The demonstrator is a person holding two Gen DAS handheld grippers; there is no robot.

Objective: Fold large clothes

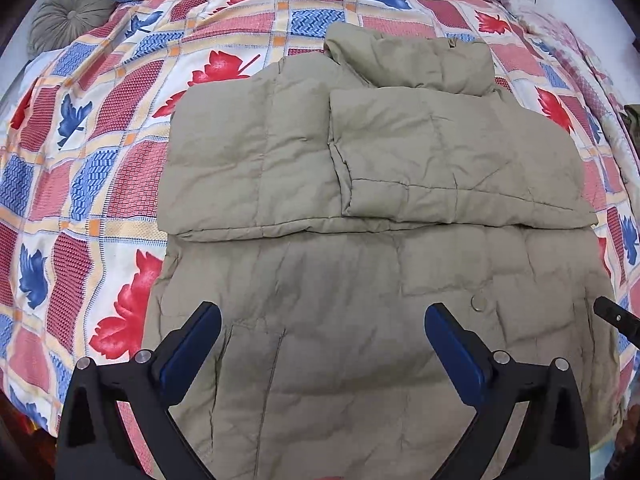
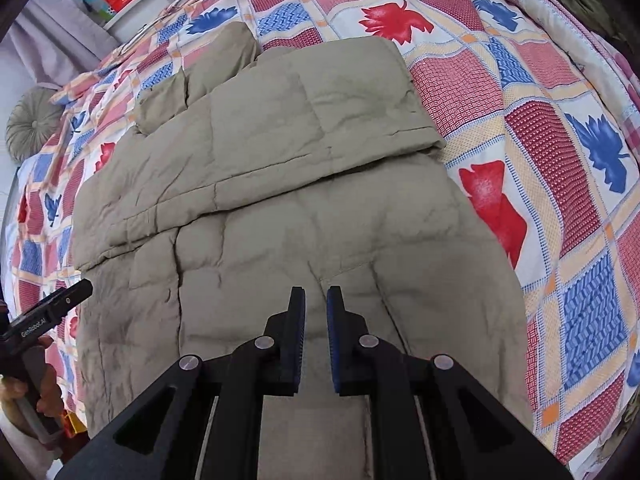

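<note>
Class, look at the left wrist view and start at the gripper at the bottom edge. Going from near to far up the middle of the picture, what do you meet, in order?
left gripper, jaws wide apart → flat lower part of the khaki padded jacket → its folded-in sleeves → its collar → leaf-patterned bedspread.

the jacket's (image 1: 360,280) near hem is hidden behind the left claw (image 1: 322,316).

- The left wrist view looks steeply down, close above the jacket (image 1: 360,208) on the bedspread (image 1: 100,160).
- The right wrist view does likewise; both share them.
</note>
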